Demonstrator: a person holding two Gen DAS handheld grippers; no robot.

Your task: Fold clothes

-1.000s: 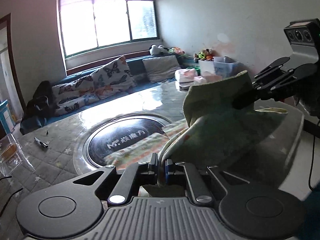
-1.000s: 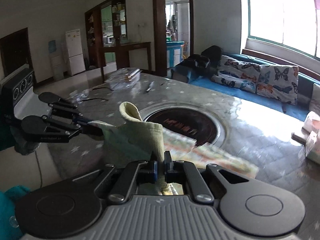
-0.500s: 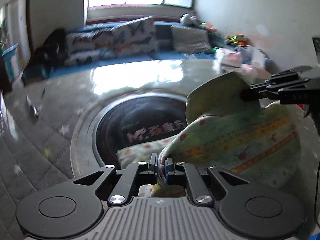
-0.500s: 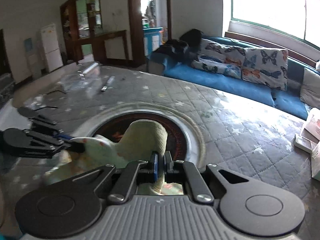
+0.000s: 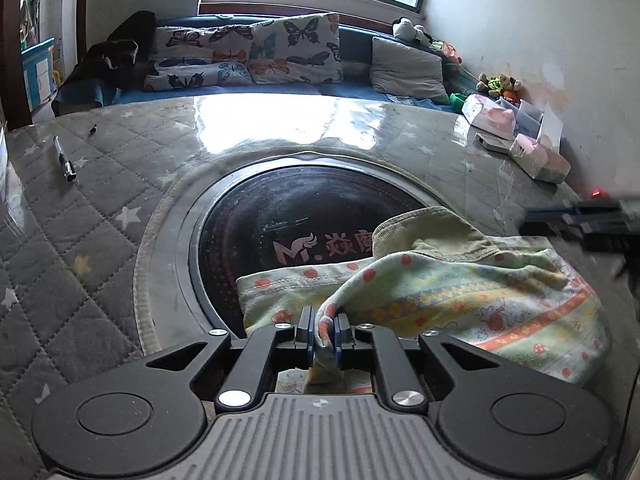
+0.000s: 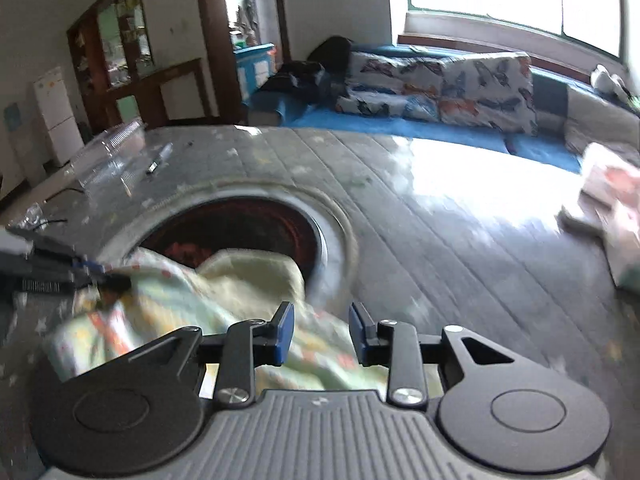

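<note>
A small pale green garment (image 5: pixel 460 292) with red dots and patterned bands lies folded over on the table, partly over the dark round inset (image 5: pixel 280 216). My left gripper (image 5: pixel 324 332) is shut on a fold of its near edge. In the right wrist view the garment (image 6: pixel 192 304) lies under and left of my right gripper (image 6: pixel 320 334), whose jaws stand open with nothing between them. The right gripper shows blurred at the right edge of the left wrist view (image 5: pixel 588 220). The left gripper appears at the left of the right wrist view (image 6: pixel 60 272).
The quilted grey table cover (image 5: pixel 80 208) carries a pen (image 5: pixel 64 159) at the far left and boxes (image 5: pixel 532 152) at the far right. A sofa with butterfly cushions (image 5: pixel 248 56) runs behind the table. A clear plastic container (image 6: pixel 108 152) sits far left.
Both grippers came down and laid the lifted garment onto the table. My right gripper opened and let go of the cloth. My left gripper stays shut on it.
</note>
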